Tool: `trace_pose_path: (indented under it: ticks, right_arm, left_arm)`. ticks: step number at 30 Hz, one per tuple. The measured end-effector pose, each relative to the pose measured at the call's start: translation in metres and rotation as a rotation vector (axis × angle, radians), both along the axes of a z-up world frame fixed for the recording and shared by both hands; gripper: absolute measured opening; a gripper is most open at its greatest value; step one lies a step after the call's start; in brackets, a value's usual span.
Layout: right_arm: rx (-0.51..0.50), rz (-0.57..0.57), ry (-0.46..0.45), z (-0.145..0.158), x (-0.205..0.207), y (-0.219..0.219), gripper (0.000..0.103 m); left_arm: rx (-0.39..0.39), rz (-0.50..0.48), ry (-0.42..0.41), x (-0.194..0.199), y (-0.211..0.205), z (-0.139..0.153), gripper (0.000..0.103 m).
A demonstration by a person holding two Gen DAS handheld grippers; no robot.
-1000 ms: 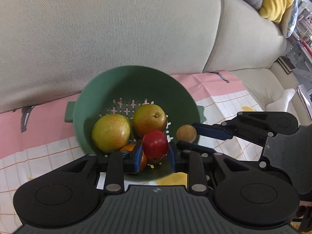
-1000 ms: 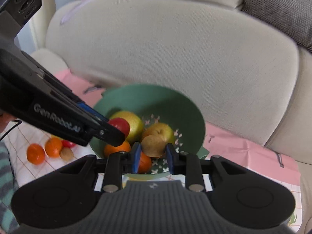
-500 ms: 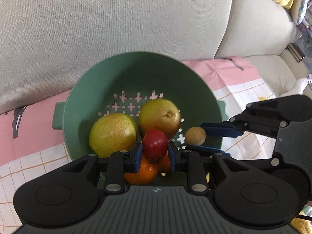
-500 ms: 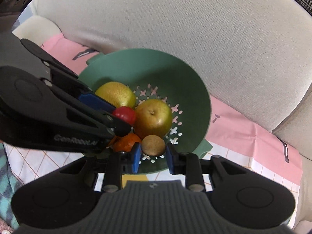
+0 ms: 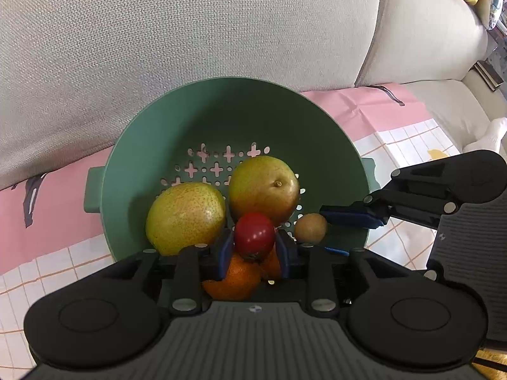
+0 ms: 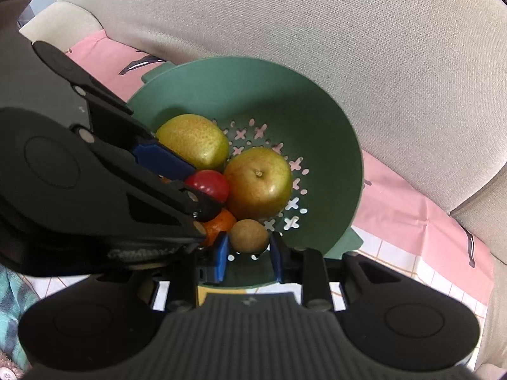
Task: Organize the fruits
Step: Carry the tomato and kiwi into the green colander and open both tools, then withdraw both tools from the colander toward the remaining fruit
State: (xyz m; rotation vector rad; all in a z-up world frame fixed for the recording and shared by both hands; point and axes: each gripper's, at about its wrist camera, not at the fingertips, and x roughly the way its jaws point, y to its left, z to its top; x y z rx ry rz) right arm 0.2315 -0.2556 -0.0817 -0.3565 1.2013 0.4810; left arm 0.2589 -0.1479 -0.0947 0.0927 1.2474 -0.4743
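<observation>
Green plastic formed the colander (image 5: 317, 133) that sat on a pink and white checked cloth (image 5: 57, 209) against the back of a beige sofa (image 5: 190, 31), and both grippers hung over its near edge, pointing steeply down into it. Two pears lay inside, one to the left (image 5: 185, 217) and one further back (image 5: 263, 186), with tangerines (image 5: 233, 278) piled at the near side.

The left gripper (image 5: 254, 250) had a small red fruit (image 5: 254, 236) between its blue pads, right above the tangerines. Its jaws were opening, so the fruit was likely being let go onto the pile rather than dropped from a height, which would keep it from bouncing out.

The right gripper (image 6: 248, 248) was clamped narrowly on a small brown round fruit (image 6: 249, 235), held low over the perforated floor beside the rear pear (image 6: 258, 183). That spot looked chosen because it was the only bare patch left on that side.

Judging by the fruit already gathered, sorting seemed well along. The rounded pile could let a small fruit roll, so a low release seemed wise.
</observation>
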Motion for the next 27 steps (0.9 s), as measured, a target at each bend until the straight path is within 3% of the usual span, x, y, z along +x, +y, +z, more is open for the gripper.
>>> trace_pose_path:
  ticks: [5,10,18,27]
  right_arm:
    - [0.009,-0.013,-0.014,0.005,-0.004,-0.001,0.027]
    - [0.029,-0.041,-0.044,0.019,-0.011,-0.004,0.032]
    - [0.13,-0.144,-0.157,0.057,-0.046,-0.009,0.044]
    - [0.302,-0.278,-0.269,0.073,-0.108,0.004,0.046]
  left_arm:
    - [0.004,0.0,-0.022,-0.003,0.003,0.008,0.046]
    - [-0.021,0.005,-0.062,-0.015,0.014,0.029,0.046]
    - [0.003,0.011,-0.219,-0.053,0.045,0.082,0.046]
    - [0.093,0.035,-0.368,-0.113,0.097,0.126,0.048]
